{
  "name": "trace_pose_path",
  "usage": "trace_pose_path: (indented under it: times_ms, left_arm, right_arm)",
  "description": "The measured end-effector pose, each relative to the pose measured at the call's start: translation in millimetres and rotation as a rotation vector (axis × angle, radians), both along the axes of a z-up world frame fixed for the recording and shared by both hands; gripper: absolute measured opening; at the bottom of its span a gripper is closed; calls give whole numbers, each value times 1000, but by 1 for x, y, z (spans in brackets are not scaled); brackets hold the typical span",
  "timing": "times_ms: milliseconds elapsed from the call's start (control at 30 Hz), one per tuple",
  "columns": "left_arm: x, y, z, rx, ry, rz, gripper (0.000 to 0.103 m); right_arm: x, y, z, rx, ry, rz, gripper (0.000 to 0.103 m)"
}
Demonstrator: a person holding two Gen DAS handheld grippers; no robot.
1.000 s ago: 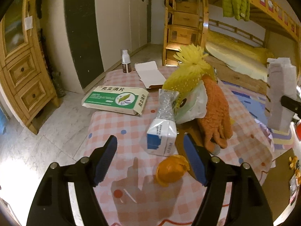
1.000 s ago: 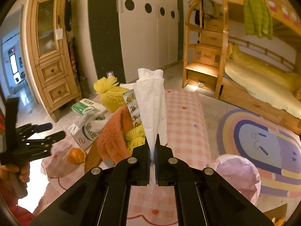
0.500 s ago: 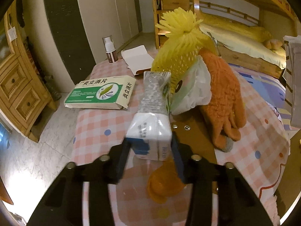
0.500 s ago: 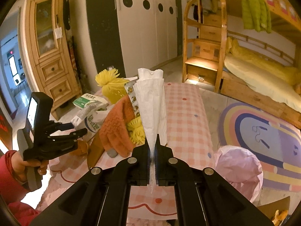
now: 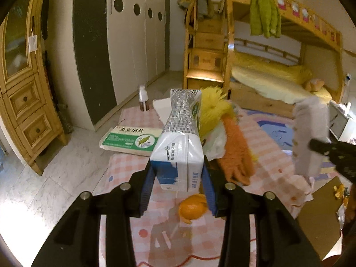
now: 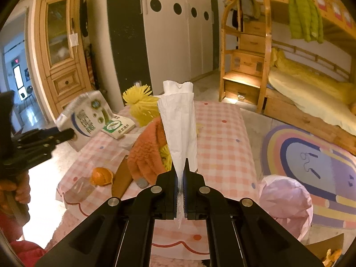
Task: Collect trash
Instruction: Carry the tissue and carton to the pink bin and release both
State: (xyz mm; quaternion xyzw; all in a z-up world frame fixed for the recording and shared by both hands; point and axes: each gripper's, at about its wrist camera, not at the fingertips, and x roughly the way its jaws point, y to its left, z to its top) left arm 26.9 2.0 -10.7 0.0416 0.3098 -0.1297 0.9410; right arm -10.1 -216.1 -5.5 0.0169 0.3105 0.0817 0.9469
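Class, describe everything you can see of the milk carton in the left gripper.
The milk carton is a white and blue paperboard box, its silvery top squashed flat. The left gripper has just closed on it, blue pads pressing its two sides near the base. It is held tilted, lifted clear of the checked tablecloth, above the orange peel. Nothing else touches it.

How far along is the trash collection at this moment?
Done: nothing visibly binned. In hand: left gripper clamps the blue-and-white milk carton, lifted off the table; right gripper pinches the white paper bag. Left: the orange peel on the pink checked tablecloth.
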Motion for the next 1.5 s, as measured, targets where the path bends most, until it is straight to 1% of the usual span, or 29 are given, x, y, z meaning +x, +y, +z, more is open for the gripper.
trace_pose_path:
  times_ms: [133, 233, 300, 633, 800, 933, 1100, 1333, 1433, 1467, 1500]
  left_arm:
    - [-12, -18, 9, -7, -21, -53, 38]
    - [-16, -44, 11, 2, -30, -112, 38]
    - [-17, -62, 9, 13, -30, -146, 38]
    - [-20, -178, -10, 72, -21, -385, 38]
    - [-19, -222, -24, 108, -12, -470, 38]
    - [-13, -258, -33, 113, 0, -519, 39]
    - [0, -298, -47, 100, 35, -547, 39]
    - [16, -348, -60, 116, 50, -594, 39]
    - [22, -363, -62, 112, 53, -616, 39]
    - [22, -367, -62, 111, 51, -622, 40]
    - [24, -370, -63, 112, 48, -627, 47]
  right_arm:
    - [-4, -3, 0, 6, -1, -14, 4]
    - [-10, -16, -1, 12, -4, -49, 4]
    - [-14, -26, -2, 17, -5, -77, 4]
    - [-44, -97, -16, 36, 12, -258, 4]
    - [-55, -135, -29, 42, 33, -357, 4]
    - [-58, -165, -46, 57, 61, -435, 4]
    - [-50, -198, -65, 91, 89, -500, 4]
    - [-29, -234, -90, 138, 124, -551, 4]
    - [-18, -248, -100, 152, 142, -557, 8]
    - [-14, -251, -103, 153, 146, -556, 8]
    - [-11, -252, -105, 157, 149, -554, 9]
